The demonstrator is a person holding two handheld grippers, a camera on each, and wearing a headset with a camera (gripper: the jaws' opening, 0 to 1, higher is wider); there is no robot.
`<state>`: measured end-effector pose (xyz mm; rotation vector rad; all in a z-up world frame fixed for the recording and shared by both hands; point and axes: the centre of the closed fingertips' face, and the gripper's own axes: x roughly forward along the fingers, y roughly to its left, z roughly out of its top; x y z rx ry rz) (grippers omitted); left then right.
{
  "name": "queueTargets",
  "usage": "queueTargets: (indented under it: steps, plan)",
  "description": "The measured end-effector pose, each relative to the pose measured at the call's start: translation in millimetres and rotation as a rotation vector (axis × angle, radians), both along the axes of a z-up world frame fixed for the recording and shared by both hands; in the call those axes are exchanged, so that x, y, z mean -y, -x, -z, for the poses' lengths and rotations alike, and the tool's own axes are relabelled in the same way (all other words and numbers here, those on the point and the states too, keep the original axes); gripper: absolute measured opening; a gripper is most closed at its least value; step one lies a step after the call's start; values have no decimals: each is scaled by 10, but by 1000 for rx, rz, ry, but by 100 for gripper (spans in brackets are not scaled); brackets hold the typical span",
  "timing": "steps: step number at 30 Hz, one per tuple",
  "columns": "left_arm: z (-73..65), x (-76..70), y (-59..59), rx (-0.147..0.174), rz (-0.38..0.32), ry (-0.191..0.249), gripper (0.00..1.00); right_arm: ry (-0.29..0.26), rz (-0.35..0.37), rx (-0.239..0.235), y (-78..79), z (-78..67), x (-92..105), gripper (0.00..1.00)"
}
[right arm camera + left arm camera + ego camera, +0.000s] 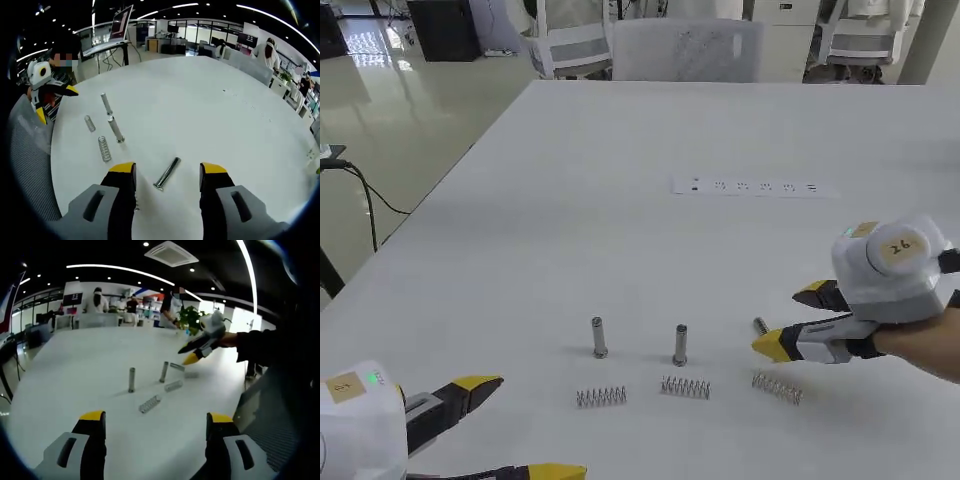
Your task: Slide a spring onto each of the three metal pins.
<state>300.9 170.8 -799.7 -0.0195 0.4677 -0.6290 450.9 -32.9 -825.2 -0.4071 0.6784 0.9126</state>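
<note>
Big white matte bench [620, 200] in an open office, with a glossy floor, chairs [685, 50] at the far edge and a flush power strip [752, 186]. The head view has the left pin [599, 337] and middle pin [680, 344] standing upright, smooth steel with flared feet. Just in front sit the left spring [601, 397], middle spring [685, 387] and right spring [776, 388], all thin coiled wire.

The right gripper view makes it clearer that the third pin [167, 173] lies flat between the yellow-tipped jaws. The right gripper [790, 320] gapes wide, gripping nothing. The left gripper [156, 416] is the same, spread wide and empty, near the bench edge.
</note>
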Motion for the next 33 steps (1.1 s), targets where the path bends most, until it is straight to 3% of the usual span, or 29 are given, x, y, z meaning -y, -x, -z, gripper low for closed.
queueTargets:
  steps: [8, 15, 22, 33]
  plan:
    - [8, 2, 3, -5, 1, 0, 78, 21, 49, -34, -103, 78, -47, 37]
    - [8, 4, 4, -6, 1, 2, 78, 41, 93, -47, -172, 140, -53, 30]
    - [12, -6, 11, -9, 2, 3, 77, 75, 123, -89, -195, 280, -74, 24]
    - [35, -17, 11, -16, 6, 5, 76, 96, 174, -118, -269, 350, -52, 16]
